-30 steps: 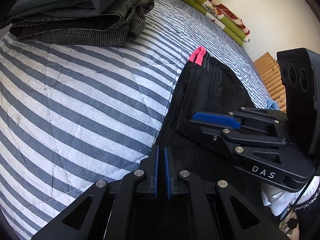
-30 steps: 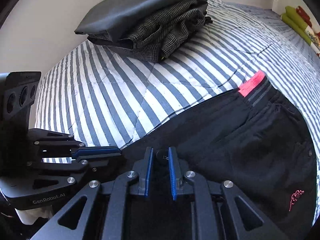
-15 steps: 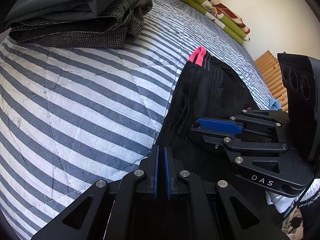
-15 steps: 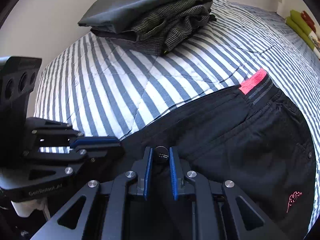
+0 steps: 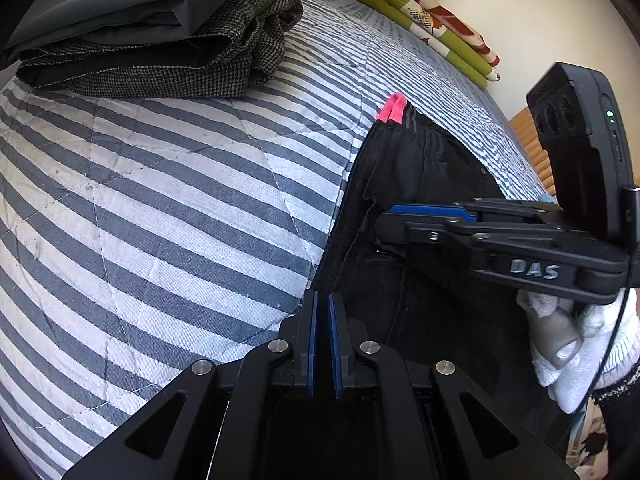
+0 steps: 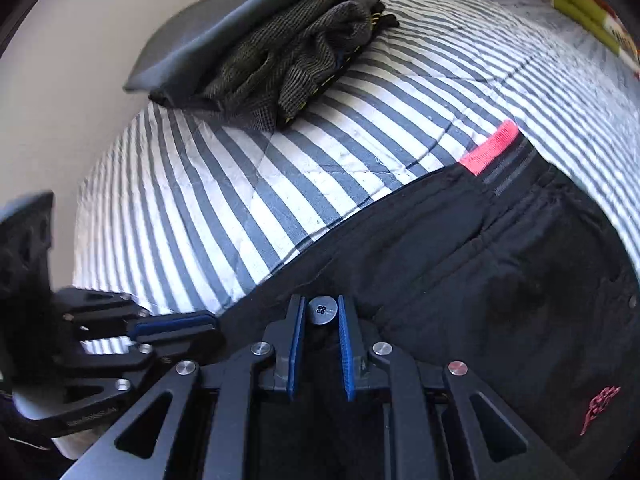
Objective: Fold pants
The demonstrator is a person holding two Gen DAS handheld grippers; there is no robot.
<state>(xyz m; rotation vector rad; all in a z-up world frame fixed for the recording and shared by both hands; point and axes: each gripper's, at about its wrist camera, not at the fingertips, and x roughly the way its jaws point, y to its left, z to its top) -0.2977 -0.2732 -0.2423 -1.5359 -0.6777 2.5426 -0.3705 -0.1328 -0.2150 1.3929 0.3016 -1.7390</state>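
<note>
Black pants (image 5: 420,184) (image 6: 500,280) with a pink waistband tab (image 5: 394,108) (image 6: 490,148) lie flat on a striped bed cover (image 5: 160,220). My left gripper (image 5: 322,300) is at their near left edge, pads almost together on the black cloth; the right wrist view shows it from the side (image 6: 176,326). Just to its right, my right gripper (image 6: 320,308) pinches bunched black fabric, and a dark button (image 6: 322,310) sits between its blue pads. A white-gloved hand (image 5: 568,340) holds the right gripper (image 5: 392,220).
A stack of folded dark and tweed clothes (image 5: 160,40) (image 6: 280,48) rests on the bed's far left. Green and floral bedding (image 5: 432,28) lies against the far wall. Wooden slats (image 5: 532,148) show beyond the bed's right edge. Bare striped cover lies between the stack and the pants.
The right gripper has shifted and levelled out; its view is now blurred, and the button shows more fully between its pads. The left gripper has barely moved.
</note>
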